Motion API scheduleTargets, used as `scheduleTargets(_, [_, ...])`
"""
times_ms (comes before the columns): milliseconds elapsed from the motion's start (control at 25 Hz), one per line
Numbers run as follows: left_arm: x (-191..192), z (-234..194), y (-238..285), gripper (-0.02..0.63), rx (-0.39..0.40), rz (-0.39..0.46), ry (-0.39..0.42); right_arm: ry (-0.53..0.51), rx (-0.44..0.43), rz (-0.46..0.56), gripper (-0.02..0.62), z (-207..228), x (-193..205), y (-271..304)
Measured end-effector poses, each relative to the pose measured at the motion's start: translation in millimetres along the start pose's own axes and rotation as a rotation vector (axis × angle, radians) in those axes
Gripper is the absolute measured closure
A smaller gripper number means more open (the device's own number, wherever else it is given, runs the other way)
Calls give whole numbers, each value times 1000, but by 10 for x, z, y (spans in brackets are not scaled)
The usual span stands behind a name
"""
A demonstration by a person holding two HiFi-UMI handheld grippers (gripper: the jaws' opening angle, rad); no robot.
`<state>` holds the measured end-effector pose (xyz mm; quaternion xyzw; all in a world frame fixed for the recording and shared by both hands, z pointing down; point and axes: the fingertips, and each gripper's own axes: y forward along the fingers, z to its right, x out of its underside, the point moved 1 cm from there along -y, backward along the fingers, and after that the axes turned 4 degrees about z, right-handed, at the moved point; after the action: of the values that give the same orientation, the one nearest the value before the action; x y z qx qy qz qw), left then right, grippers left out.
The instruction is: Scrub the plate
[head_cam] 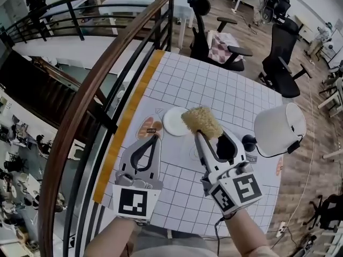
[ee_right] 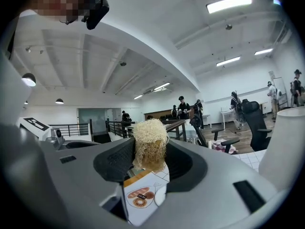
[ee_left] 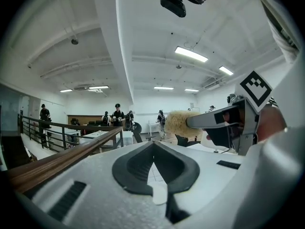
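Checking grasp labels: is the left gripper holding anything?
No, the left gripper has its jaws closed together with nothing between them.

Your left gripper (head_cam: 154, 138): light grey shell, black textured pads (ee_left: 136, 168) lining jaws, marker cube (head_cam: 132, 202) at rear, black-and-white square pattern. Your right gripper (head_cam: 209, 135): same grey-black build, own marker cube (head_cam: 236, 190), thin black cable (head_cam: 218, 225) beneath. Black camera (ee_left: 174, 3) on your head.

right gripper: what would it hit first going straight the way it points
Probably the plate: the right gripper, shut on the scrubber, points at it. It looks level and raised, so it may pass over; depth is unclear.
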<state>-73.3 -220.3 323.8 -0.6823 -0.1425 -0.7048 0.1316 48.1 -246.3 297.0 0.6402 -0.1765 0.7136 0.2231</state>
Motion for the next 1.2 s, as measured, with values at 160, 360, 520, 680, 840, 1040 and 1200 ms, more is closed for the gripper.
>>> scheduleTargets(160, [218, -182, 265, 594, -22, -2, -1, 58, -23, -26, 402, 116, 288, 333])
scheduleTargets(360, [765, -407, 643, 594, -16, -33, 18, 25, -30, -77, 402, 183, 832, 766])
scheduleTargets(520, [1050, -373, 729, 594, 35, -76, 4, 12, -12, -99, 402, 210, 1065, 906])
scheduleTargets(680, [1523, -436, 986, 594, 29, -120, -26, 7, 11, -114, 402, 446, 1472, 1202])
scheduleTargets(840, [1900, -477, 1172, 594, 37, -178, -36, -15, 36, -157, 402, 650, 1855, 1413])
scheduleTargets(1040, [2179, -458, 1321, 594, 43, -179, -37, -24, 40, -224, 402, 747, 2286, 1539])
scheduleTargets(1200, [2421, -438, 1437, 594, 48, -200, -41, -21, 32, -261, 402, 813, 2534, 1610])
